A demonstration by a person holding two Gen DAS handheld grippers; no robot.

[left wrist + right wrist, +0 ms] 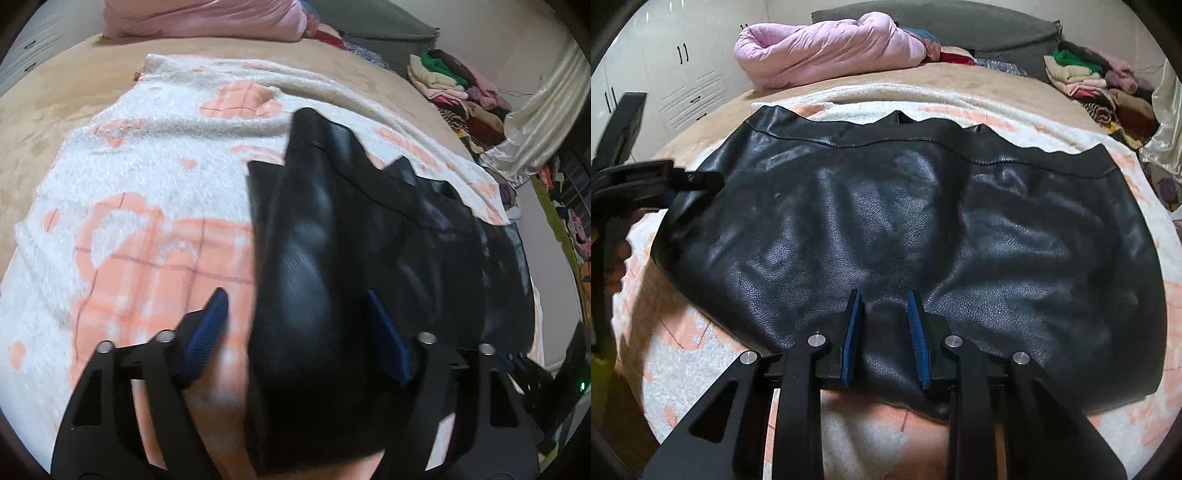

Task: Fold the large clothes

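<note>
Your black leather-look garment (905,229) lies spread across the white-and-peach fleece blanket (960,103) on the bed. Your left gripper (295,306) stands spread wide around a raised end fold, pads clear of it. Your right gripper (884,306) sits narrowed over the near hem — not visibly pinching. The fold seems mid-way; next, secure that near edge and carry it to the far side.

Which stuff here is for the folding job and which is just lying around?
For the job: black leather garment, left tool, right tool, white and peach blanket under it.

Lying about: pink quilt, clothes pile, grey pillow.
</note>
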